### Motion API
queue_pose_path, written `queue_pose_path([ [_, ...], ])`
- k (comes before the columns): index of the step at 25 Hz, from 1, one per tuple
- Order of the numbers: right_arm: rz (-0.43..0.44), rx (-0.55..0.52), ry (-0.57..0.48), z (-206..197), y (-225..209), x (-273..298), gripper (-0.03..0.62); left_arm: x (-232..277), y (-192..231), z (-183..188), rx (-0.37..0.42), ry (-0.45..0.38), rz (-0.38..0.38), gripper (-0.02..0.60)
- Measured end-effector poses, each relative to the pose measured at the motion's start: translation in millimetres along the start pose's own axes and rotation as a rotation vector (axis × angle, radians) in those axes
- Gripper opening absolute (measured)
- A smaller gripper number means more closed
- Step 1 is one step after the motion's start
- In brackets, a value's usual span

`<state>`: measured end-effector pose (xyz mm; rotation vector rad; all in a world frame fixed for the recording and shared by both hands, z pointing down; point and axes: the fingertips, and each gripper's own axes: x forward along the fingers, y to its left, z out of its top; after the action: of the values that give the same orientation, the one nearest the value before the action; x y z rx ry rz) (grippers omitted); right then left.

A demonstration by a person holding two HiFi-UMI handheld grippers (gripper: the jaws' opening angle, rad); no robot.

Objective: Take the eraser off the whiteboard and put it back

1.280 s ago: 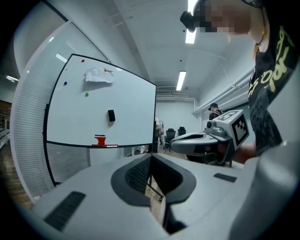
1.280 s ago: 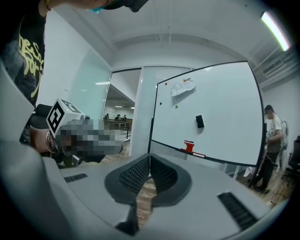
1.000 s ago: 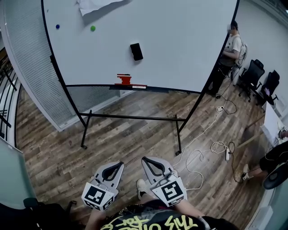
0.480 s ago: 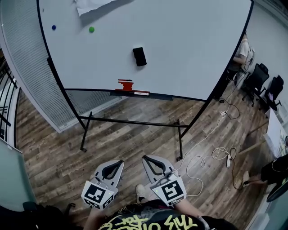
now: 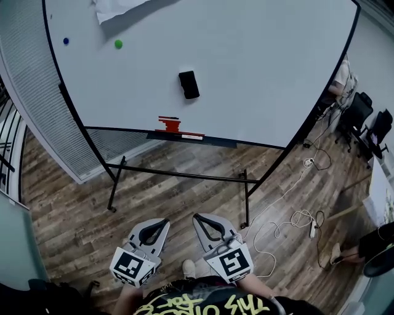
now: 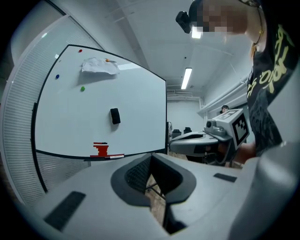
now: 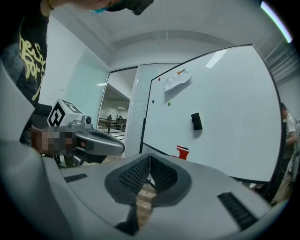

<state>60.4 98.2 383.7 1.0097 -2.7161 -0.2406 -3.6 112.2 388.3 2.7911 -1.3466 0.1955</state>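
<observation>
Approach step, I judge: my left tool (image 5: 159, 224) and right tool (image 5: 203, 219), both pressed together and empty, are well short of the black rectangular eraser (image 5: 188, 84) on the white whiteboard (image 5: 258, 74); next, close in and spread one.

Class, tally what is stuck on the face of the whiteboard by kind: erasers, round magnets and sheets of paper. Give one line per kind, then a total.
Black eraser: 1
Round magnets: 4 (blue, green, red, orange)
Paper sheet: 1
Total: 6
</observation>
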Motion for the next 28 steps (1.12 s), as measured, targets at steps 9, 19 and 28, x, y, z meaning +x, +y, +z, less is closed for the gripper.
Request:
queue_pose_path([
  [9,0.014,-0.008,-0.015,-3,-22,9,0.009,20,6,5,-0.012,-0.012,0.006,0.006],
  [19,0.006,-0.01,0.001,-6,-22,11,0.009,25,9,6,-0.016,-0.016,-0.015,0.006],
  [28,0.015,0.008,-0.036,-4,-29,11,0.009,29,6,6,-0.008,-0.015,-0.012,0.006],
])
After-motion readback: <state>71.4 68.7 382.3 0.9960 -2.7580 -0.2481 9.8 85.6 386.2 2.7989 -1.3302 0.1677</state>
